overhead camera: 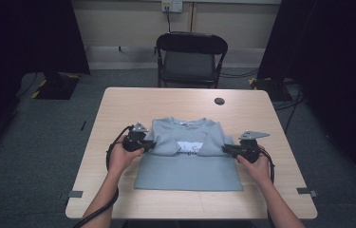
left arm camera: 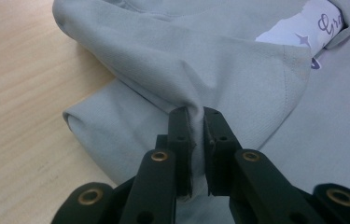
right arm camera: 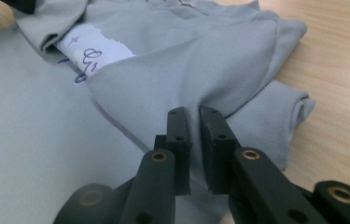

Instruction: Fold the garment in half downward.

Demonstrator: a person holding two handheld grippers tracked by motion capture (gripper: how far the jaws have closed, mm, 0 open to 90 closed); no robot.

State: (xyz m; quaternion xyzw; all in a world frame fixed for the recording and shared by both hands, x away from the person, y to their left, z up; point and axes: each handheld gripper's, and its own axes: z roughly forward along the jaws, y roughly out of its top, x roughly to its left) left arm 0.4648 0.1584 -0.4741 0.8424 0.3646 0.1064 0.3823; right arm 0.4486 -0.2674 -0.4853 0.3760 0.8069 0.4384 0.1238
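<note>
Setting: carpeted room, a black folding chair (overhead camera: 191, 58) against the far wall, a light wooden table (overhead camera: 118, 102) in front of it.

Item: one grey sweatshirt (overhead camera: 187, 171), lying flat at the middle of the table, collar toward the chair, hem toward the person. White printed panel (overhead camera: 187, 147) on the chest, partly covered.

Progress, as judged: folding is under way. Both sleeves are brought inward across the chest, so the garment reads as a rough rectangle. The lengthwise fold of body over hem is not yet made; the lower half lies open and smooth.

Left gripper (left arm camera: 197, 116): jaws nearly together, pinching a ridge of the folded left sleeve fabric at the sweatshirt's side edge.

Right gripper (right arm camera: 192, 114): jaws nearly together, a thin fold of the right sleeve fabric caught between them, at the opposite side edge, close above the table.

Both hands sit level with the chest print, one at each flank.
</note>
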